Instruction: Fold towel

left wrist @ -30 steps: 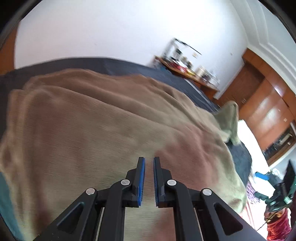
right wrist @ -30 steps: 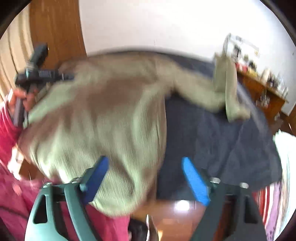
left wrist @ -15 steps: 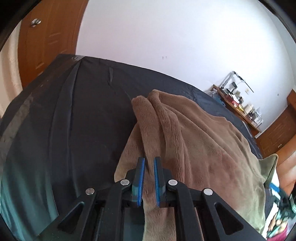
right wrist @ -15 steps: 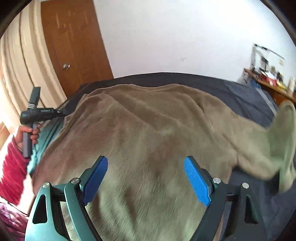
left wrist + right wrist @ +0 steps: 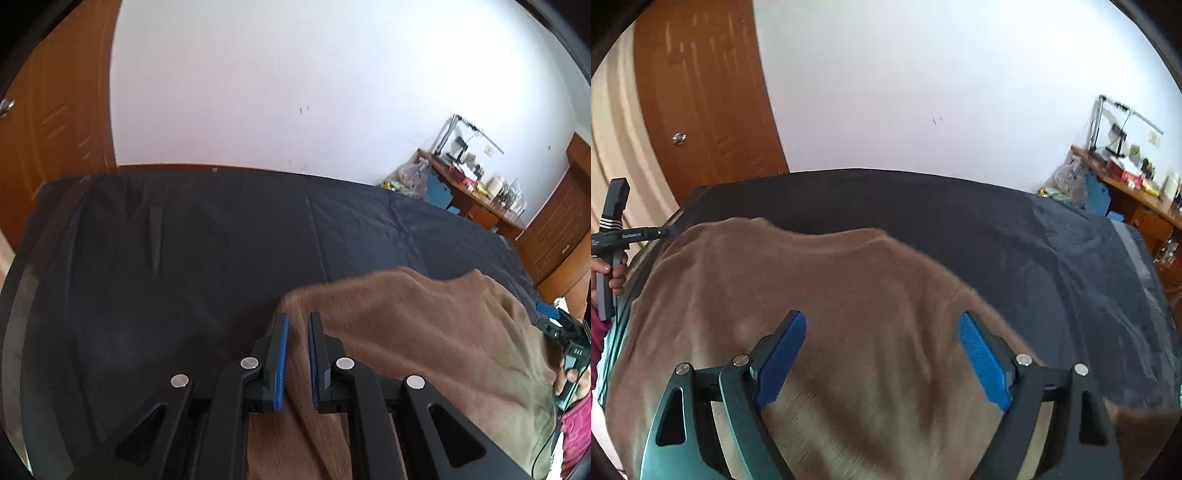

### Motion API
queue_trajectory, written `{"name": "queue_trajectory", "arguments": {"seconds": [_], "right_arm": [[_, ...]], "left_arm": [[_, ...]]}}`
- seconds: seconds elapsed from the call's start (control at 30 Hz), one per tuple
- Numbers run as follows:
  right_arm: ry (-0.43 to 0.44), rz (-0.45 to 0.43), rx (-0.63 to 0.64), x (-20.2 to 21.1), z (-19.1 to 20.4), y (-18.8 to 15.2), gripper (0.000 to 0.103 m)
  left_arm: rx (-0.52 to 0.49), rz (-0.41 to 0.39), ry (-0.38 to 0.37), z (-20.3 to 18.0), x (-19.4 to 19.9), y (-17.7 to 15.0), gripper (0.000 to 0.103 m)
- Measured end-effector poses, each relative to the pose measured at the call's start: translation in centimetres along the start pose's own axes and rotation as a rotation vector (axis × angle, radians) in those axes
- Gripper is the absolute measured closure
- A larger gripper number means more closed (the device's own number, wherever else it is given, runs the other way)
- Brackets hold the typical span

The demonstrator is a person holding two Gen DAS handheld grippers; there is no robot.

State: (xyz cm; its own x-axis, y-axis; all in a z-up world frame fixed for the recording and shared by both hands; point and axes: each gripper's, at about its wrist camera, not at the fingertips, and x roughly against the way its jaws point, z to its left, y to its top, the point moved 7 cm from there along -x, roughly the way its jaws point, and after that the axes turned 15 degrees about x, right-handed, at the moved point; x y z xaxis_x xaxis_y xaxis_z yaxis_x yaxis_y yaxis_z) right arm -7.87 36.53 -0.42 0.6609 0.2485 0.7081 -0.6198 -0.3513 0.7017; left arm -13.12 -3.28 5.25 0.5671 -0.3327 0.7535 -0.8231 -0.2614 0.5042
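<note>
Plain white wall [image 5: 923, 92] behind, daylight, no visible lamps. Brown wooden door [image 5: 701, 99] with metal knob [image 5: 679, 139] at left. Bed [image 5: 221, 240] under dark navy cover fills the middle. Cluttered wooden desk [image 5: 1137, 192] in the right corner, wood-panelled wardrobe [image 5: 554, 236] beside it. Cream curtain [image 5: 609, 147] far left.

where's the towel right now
The brown towel lies spread on the dark bed cover, one edge pinched in the left gripper, under the open right gripper.
</note>
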Motion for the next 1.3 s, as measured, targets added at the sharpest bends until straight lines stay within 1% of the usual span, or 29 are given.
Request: {"name": "queue_trajectory", "arguments": {"seconds": [0.07,0.1,0.2,0.23,0.37,0.53,0.7,0.77,0.8,0.9,1.0,1.23,1.3], "right_arm": [[0.025,0.010,-0.009,-1.8,-1.2,0.5,0.015],[0.034,0.014,-0.008,-2.6,-1.7,0.7,0.015],[0.063,0.020,0.022,-4.6,-2.4,1.4,0.015],[0.081,0.023,0.032,-5.3,-2.5,1.7,0.015],[0.137,0.037,0.064,-7.2,-2.4,2.2,0.015],[0.173,0.061,0.142,-9.0,-1.7,3.1,0.015],[0.204,0.089,0.200,-9.9,-0.9,3.2,0.016],[0.209,0.112,0.232,-10.3,-0.3,2.7,0.023],[0.213,0.124,0.248,-10.5,0.0,2.4,0.024],[0.208,0.143,0.276,-10.8,0.5,1.6,0.025],[0.208,0.133,0.266,-10.8,0.3,1.4,0.025],[0.186,0.128,0.282,-10.9,0.5,1.1,0.025],[0.185,0.125,0.282,-10.8,0.4,1.0,0.025]], "left_arm": [[-0.007,0.032,-0.017,-0.3,-1.7,1.2,0.093],[-0.016,0.056,-0.050,-0.7,-2.2,1.4,0.093],[-0.076,0.102,-0.106,-2.4,-3.9,1.8,0.093],[-0.113,0.121,-0.116,-3.3,-4.5,1.6,0.093],[-0.228,0.175,-0.122,-5.6,-6.4,0.5,0.093],[-0.301,0.229,-0.102,-6.4,-8.0,-0.8,0.093],[-0.352,0.244,-0.144,-6.6,-7.3,-1.5,0.093],[-0.359,0.239,-0.173,-6.4,-6.4,-1.3,0.093],[-0.362,0.237,-0.188,-6.3,-6.0,-1.2,0.093],[-0.370,0.227,-0.233,-6.1,-4.7,-0.9,0.093],[-0.409,0.229,-0.255,-6.3,-3.9,-1.2,0.093],[-0.533,0.297,-0.094,-6.0,-6.6,-2.4,0.093],[-0.535,0.287,-0.111,-6.2,-6.1,-2.2,0.093]]}}
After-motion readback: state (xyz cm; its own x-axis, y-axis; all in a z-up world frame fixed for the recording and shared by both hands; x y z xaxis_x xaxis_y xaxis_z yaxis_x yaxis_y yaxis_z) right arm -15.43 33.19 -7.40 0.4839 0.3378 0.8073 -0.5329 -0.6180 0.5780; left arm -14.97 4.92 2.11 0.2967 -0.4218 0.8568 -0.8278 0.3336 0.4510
